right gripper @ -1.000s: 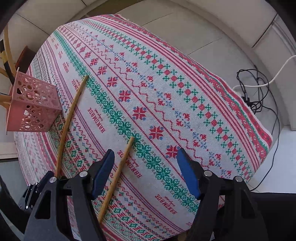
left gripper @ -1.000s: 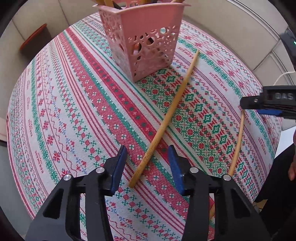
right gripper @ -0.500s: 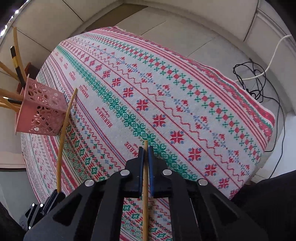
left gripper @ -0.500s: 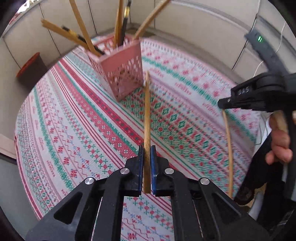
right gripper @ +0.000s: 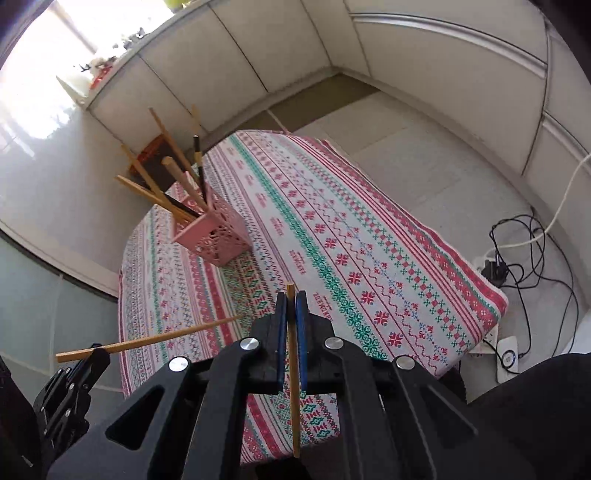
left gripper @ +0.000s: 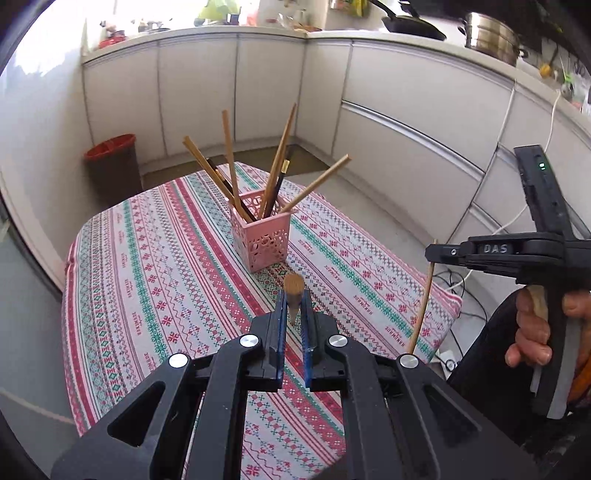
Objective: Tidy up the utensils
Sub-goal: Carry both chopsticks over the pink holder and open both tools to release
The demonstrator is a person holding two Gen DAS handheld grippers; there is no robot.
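Left wrist view: your left gripper (left gripper: pixel 294 317) clamps one light, stiff, slippery chopstick (left gripper: pixel 294 291) (mid-shaft hold advised) near the pink holder (left gripper: pixel 263 236); your right gripper (right gripper: pixel 291 325) pinches another chopstick (right gripper: pixel 294 373).

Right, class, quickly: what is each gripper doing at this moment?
Left gripper: closed on a wooden chopstick, lifted off the table.
Right gripper: closed on another chopstick, also in the air.

A home kitchen: pale cabinet fronts (left gripper: pixel 406 122) wrap the corner ahead of the tongs, a steel pot (left gripper: pixel 493 37) and a dark pan (left gripper: pixel 413 27) sit on the counter above (upper right), and a patterned tablecloth (left gripper: pixel 147 280) lies below.
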